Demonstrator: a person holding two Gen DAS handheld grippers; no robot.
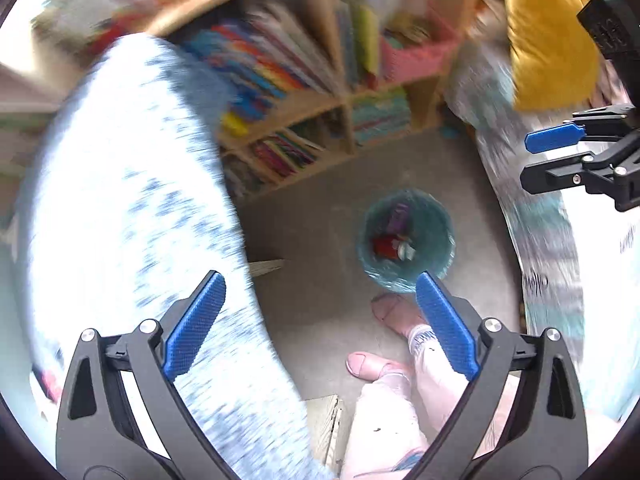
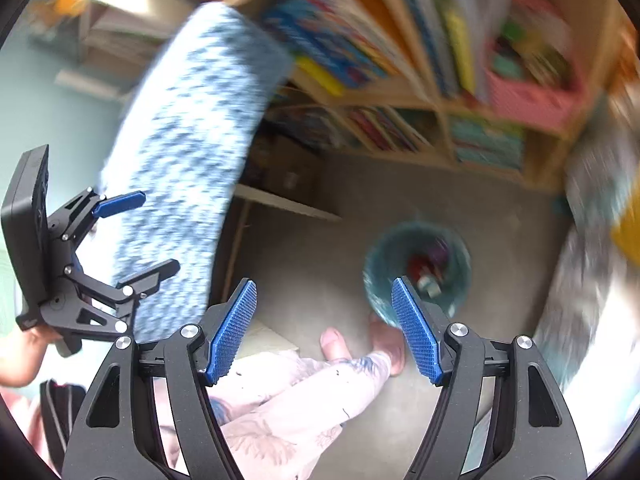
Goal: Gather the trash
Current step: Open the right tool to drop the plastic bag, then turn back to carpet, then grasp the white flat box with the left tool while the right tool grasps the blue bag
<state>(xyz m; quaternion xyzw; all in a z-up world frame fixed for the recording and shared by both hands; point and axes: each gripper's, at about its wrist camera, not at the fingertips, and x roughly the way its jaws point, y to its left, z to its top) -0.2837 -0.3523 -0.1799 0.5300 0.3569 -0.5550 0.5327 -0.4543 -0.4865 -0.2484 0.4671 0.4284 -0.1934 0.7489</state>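
Note:
A small teal waste bin (image 1: 408, 240) stands on the grey floor and holds trash (image 1: 394, 244), a red piece, a white piece and a purple wrapper. It also shows in the right wrist view (image 2: 416, 268). My left gripper (image 1: 320, 300) is open and empty, held high above the floor, to the left of the bin. My right gripper (image 2: 324, 312) is open and empty, also high above the floor beside the bin. Each gripper shows in the other's view: the right one (image 1: 540, 160), the left one (image 2: 136, 232). Both views are blurred.
A blue-speckled white table edge (image 1: 132, 220) curves along the left. A wooden bookshelf (image 1: 304, 92) full of books and a pink basket (image 1: 416, 52) stands behind the bin. A bed with a yellow pillow (image 1: 548, 36) is on the right. The person's feet (image 1: 376, 364) are by the bin.

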